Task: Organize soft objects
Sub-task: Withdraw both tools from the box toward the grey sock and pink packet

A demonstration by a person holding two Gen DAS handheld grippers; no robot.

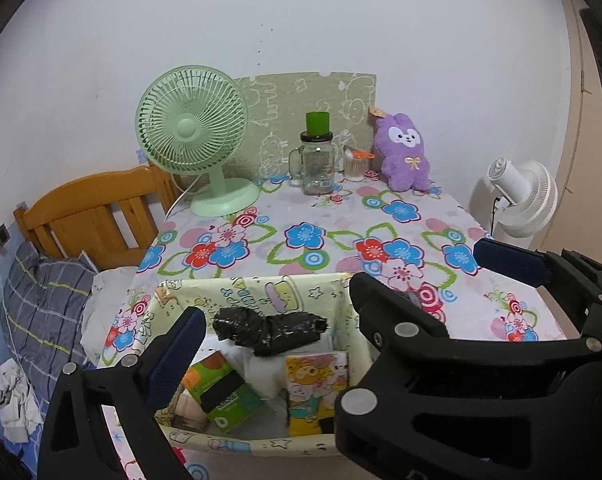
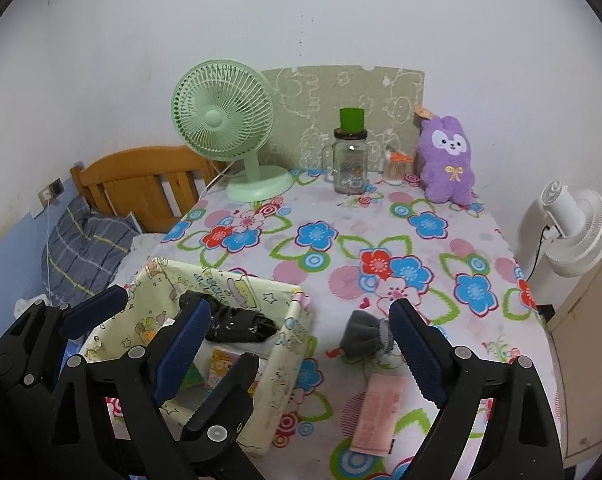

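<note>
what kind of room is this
Most likely a bedroom at home: a wooden bed headboard with a plaid pillow stands beside a table under a floral tablecloth, which holds a green desk fan and a purple plush toy.

Both grippers point forward and downward, side by side, black-framed with dark blue pads on their fingers. The right gripper (image 2: 301,344) has its jaws spread wide with nothing pressed between the pads; its left finger (image 2: 181,354) and right finger (image 2: 417,350) stand well apart. The left gripper (image 1: 275,334) also appears open with no pad on anything, though in its own view the right gripper's frame covers its right finger, and in the right wrist view it shows at the lower left, just beside the right gripper's left finger.
</note>
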